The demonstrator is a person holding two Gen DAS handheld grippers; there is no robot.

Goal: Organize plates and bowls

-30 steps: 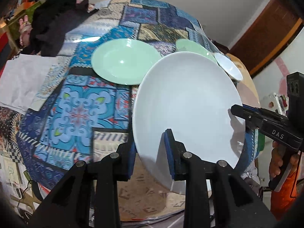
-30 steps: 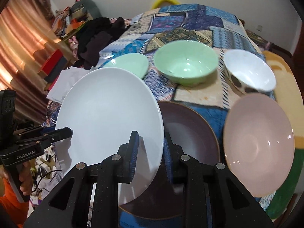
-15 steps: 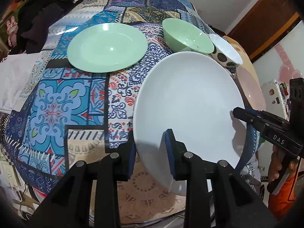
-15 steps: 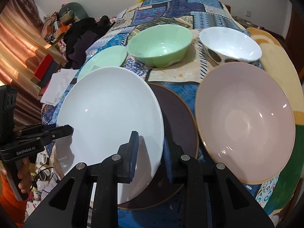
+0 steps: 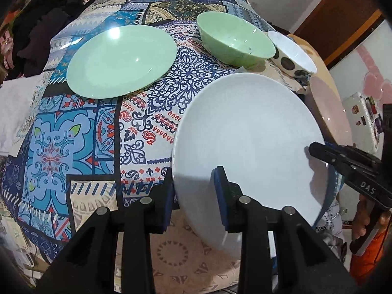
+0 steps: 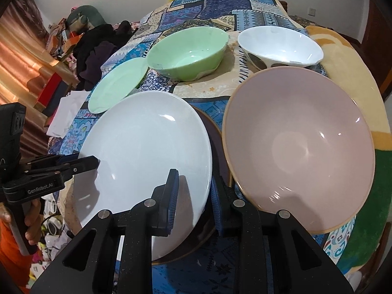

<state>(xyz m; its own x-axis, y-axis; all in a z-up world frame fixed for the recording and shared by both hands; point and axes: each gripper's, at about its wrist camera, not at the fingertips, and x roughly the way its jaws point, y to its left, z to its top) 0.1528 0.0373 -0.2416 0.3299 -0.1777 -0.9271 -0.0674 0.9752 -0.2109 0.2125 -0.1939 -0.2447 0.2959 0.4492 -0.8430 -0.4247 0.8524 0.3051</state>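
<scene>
Both grippers hold one large white plate (image 5: 247, 142), also in the right wrist view (image 6: 144, 152). My left gripper (image 5: 193, 193) is shut on its near rim; my right gripper (image 6: 193, 193) is shut on the opposite rim and shows at the right of the left wrist view (image 5: 316, 150). The plate hangs over a dark brown plate (image 6: 218, 147). A green plate (image 5: 120, 60), a green bowl (image 5: 235, 40), a spotted white bowl (image 5: 291, 54) and a pink bowl (image 6: 299, 147) rest on the patterned cloth.
The patterned tablecloth (image 5: 80, 132) covers a rounded table. Dark clothes (image 5: 41, 31) and white paper (image 5: 14, 107) lie at the far left. A wooden door (image 5: 343, 5) stands at the right.
Both grippers moved forward and lower with the white plate. The green plate, the bowls and the pink bowl now look larger and nearer in both views.
</scene>
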